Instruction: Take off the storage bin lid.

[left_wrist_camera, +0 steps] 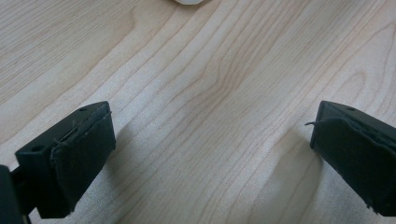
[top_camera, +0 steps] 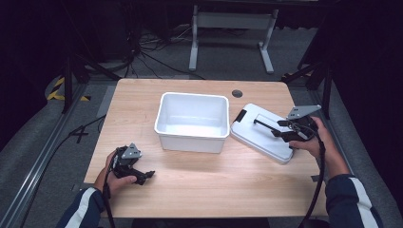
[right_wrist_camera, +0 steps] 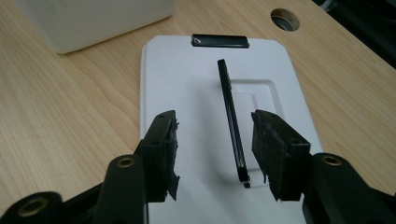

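Note:
A white lid (top_camera: 259, 135) lies flat on the wooden table, right of an empty white bin (top_camera: 190, 142). On the lid (right_wrist_camera: 187, 84) a thin black handle (right_wrist_camera: 231, 112) stands up, with a black latch (right_wrist_camera: 219, 41) at the far edge. My right gripper (top_camera: 266, 127) hovers over the lid, open. In the right gripper view its jaws (right_wrist_camera: 214, 116) straddle the handle, which is nearer the right pad (right_wrist_camera: 273, 149) with a gap on both sides. My left gripper (top_camera: 142, 173) rests low at the front left, open over bare wood (left_wrist_camera: 212, 140).
A round cable hole (top_camera: 236, 93) sits in the tabletop behind the lid. The bin stands mid-table between the two hands. A grey metal table frame (top_camera: 233, 28) and cables lie on the floor beyond the far edge.

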`<state>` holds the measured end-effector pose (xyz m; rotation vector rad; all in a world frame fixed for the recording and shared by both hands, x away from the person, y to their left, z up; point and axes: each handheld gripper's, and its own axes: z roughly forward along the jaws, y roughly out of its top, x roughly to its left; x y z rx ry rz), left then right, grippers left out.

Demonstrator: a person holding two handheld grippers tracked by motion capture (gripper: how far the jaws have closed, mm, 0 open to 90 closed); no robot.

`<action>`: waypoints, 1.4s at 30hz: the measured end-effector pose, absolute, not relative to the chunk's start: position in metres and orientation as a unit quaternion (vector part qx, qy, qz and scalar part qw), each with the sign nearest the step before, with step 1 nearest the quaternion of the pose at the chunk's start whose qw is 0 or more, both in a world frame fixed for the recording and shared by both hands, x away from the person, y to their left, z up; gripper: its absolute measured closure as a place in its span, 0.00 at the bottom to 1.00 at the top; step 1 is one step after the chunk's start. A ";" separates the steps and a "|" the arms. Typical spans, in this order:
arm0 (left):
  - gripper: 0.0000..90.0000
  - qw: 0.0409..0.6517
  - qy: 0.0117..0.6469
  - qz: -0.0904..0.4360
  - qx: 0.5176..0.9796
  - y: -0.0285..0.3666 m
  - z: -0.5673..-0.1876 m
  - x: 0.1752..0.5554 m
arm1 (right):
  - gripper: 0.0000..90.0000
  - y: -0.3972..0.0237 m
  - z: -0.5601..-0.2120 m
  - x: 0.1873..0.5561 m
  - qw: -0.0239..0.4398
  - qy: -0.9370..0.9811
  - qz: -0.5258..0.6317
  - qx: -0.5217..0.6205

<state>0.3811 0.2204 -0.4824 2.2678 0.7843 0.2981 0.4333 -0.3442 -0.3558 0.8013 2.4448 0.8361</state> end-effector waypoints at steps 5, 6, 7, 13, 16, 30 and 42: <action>0.01 0.354 0.303 0.116 0.877 0.220 -0.482 0.381 | 0.50 -0.349 -0.355 0.421 0.220 0.879 0.308 0.290; 0.00 0.354 0.303 0.115 0.877 0.220 -0.482 0.381 | 0.49 -0.350 -0.354 0.418 0.222 0.878 0.310 0.290; 0.01 0.354 0.304 0.115 0.877 0.220 -0.482 0.381 | 0.49 -0.351 -0.354 0.416 0.224 0.877 0.311 0.291; 0.01 0.353 0.301 0.117 0.878 0.221 -0.482 0.381 | 0.45 -0.358 -0.357 0.403 0.229 0.875 0.309 0.295; 0.01 0.353 0.301 0.117 0.878 0.221 -0.482 0.381 | 0.43 -0.360 -0.358 0.396 0.234 0.874 0.308 0.294; 0.01 0.353 0.302 0.117 0.878 0.221 -0.482 0.381 | 0.37 -0.380 -0.378 0.360 0.244 0.860 0.326 0.306; 0.00 0.354 0.303 0.116 0.877 0.220 -0.482 0.381 | 0.34 -0.397 -0.410 0.336 0.240 0.846 0.339 0.335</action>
